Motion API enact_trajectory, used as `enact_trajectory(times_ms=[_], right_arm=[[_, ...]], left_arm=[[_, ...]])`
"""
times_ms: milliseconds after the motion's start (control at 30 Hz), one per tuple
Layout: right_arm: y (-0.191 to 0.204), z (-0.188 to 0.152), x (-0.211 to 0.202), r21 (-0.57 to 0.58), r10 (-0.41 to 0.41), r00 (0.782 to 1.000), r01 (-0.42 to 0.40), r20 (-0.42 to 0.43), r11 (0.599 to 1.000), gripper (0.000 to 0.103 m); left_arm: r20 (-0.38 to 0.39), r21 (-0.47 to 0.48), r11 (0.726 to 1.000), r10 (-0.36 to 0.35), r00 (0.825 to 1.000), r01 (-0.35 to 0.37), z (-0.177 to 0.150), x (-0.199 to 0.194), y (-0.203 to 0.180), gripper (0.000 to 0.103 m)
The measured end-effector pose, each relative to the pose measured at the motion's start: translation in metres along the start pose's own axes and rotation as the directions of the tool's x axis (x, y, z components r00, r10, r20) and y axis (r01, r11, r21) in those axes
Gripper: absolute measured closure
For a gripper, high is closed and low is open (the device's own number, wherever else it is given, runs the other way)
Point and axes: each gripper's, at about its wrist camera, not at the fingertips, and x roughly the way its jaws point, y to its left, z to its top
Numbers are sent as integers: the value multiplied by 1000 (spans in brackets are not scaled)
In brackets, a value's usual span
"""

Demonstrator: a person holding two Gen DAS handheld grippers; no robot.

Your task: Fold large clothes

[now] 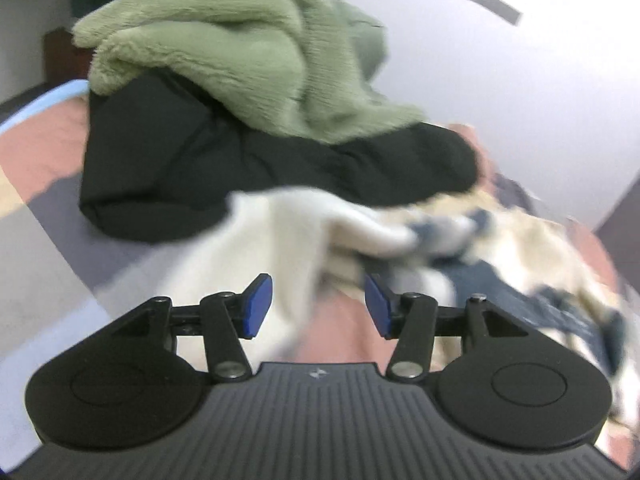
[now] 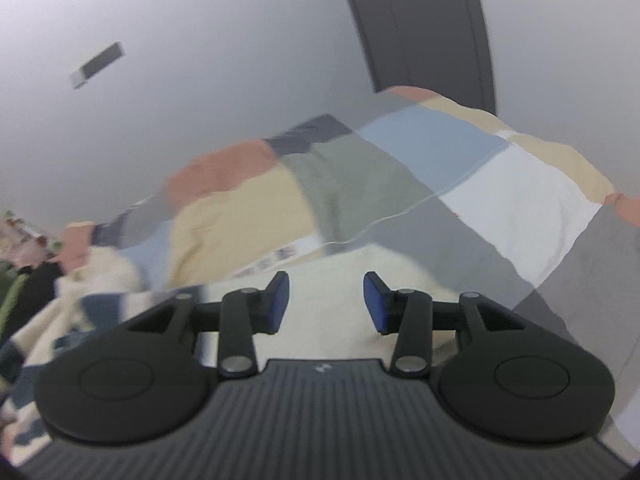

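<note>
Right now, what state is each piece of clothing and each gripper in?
Green fleece: crumpled, on top of the black garment.
Black garment: bunched on the bed.
Cream and navy garment: spread loosely, unfolded.
Left gripper: fingers open, holding nothing.
Right gripper: fingers open, holding nothing.

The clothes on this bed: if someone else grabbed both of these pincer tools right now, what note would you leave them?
Left gripper: open, nothing pinched; the cream and navy garment lies just ahead of it on the patchwork bedcover.
Right gripper: open, empty, over the same cream fabric.
Behind the garment: a black garment with a green fleece one heaped on top, neither neatly folded.
Done: cannot tell any finished fold; the picture is blurred.
Left: flatten and fold the cream garment, then probably the two in the pile.
</note>
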Motion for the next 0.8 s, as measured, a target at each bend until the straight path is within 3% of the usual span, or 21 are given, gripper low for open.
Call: enact_trajectory(times_ms=[200, 400, 733, 800], right_arm=[[55, -15, -72, -27, 146, 989, -147, -26, 989, 58], [113, -54, -136, -86, 267, 961, -273, -75, 958, 58], [157, -151, -169, -183, 360, 901, -406, -242, 895, 58], [160, -163, -167, -201, 360, 894, -417, -267, 887, 46]], left_arm=[[-54, -49, 983, -177, 983, 175, -41, -57, -49, 46], [-119, -104, 958, -280, 953, 269, -85, -90, -98, 46], [-250, -45, 954, -297, 922, 295, -177, -88, -119, 46], [-276, -76, 955, -297, 914, 287, -188, -81, -111, 46]])
